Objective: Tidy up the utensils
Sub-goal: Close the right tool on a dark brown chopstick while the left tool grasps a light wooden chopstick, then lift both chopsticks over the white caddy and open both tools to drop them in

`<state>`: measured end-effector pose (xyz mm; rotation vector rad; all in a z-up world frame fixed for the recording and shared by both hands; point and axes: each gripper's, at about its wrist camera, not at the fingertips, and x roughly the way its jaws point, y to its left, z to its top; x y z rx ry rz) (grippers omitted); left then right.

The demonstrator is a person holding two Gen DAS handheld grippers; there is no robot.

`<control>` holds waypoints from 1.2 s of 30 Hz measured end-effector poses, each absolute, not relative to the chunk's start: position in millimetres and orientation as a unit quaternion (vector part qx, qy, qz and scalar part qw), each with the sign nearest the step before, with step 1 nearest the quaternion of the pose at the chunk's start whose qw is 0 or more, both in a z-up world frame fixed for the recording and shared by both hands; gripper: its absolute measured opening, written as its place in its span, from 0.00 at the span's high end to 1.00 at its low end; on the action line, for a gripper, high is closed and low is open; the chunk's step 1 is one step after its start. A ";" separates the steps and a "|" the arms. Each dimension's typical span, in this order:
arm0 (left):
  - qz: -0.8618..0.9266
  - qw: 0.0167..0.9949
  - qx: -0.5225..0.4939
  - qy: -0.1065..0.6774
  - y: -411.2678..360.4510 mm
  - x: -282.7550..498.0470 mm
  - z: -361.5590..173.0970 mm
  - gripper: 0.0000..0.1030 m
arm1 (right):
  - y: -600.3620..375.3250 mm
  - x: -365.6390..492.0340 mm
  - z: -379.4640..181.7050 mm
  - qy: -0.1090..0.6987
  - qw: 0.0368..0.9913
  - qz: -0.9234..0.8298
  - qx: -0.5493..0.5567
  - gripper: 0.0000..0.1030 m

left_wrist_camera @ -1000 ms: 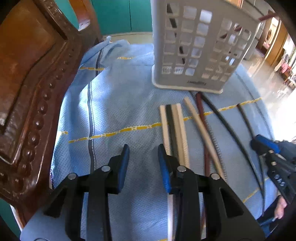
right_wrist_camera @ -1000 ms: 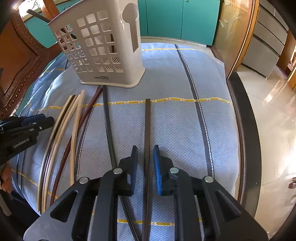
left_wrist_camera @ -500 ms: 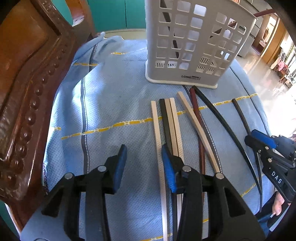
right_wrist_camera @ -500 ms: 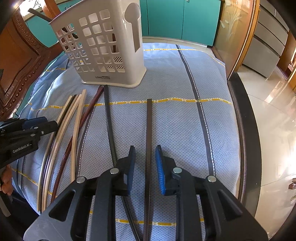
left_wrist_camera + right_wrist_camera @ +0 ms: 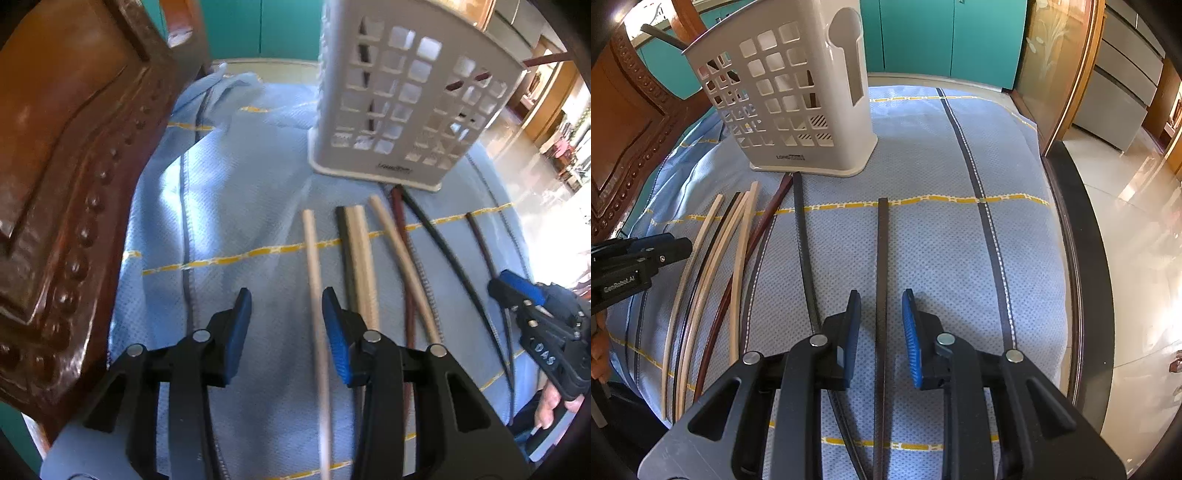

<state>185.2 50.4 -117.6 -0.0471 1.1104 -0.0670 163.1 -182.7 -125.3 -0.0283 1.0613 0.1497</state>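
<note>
Several long chopsticks lie side by side on a blue cloth (image 5: pixel 229 206) in front of a white slotted utensil holder (image 5: pixel 410 107), also in the right wrist view (image 5: pixel 798 103). My left gripper (image 5: pixel 286 317) is open, its jaws on either side of a pale chopstick (image 5: pixel 314 273), not closed on it. My right gripper (image 5: pixel 879 321) is open around a dark brown chopstick (image 5: pixel 882 258). Between them lie more pale sticks (image 5: pixel 738 236), a reddish-brown stick (image 5: pixel 761 229) and a black stick (image 5: pixel 803 236). The holder has a few sticks standing inside.
A carved wooden chair back (image 5: pixel 62 166) stands close on the left. The cloth-covered surface ends at a dark rim (image 5: pixel 1082 280) on the right, with shiny floor beyond. Teal cabinets (image 5: pixel 945 37) are behind.
My left gripper has shifted right so the pale chopstick now lies between its jaws. My right gripper has opened wider around the dark brown chopstick.
</note>
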 end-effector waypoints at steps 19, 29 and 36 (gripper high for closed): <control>-0.020 0.845 0.010 0.534 31.5 208.5 -140.6 0.68 | -167.9 177.2 -128.5 0.487 0.869 0.073 -0.050 0.79; -0.005 0.871 0.032 0.491 20.1 204.5 -127.7 0.93 | -179.8 173.4 -109.3 0.451 0.888 0.085 -0.012 0.94; -0.019 0.923 0.002 0.385 32.8 170.5 -56.3 0.94 | -206.2 129.0 -24.3 0.320 0.935 0.147 0.034 0.94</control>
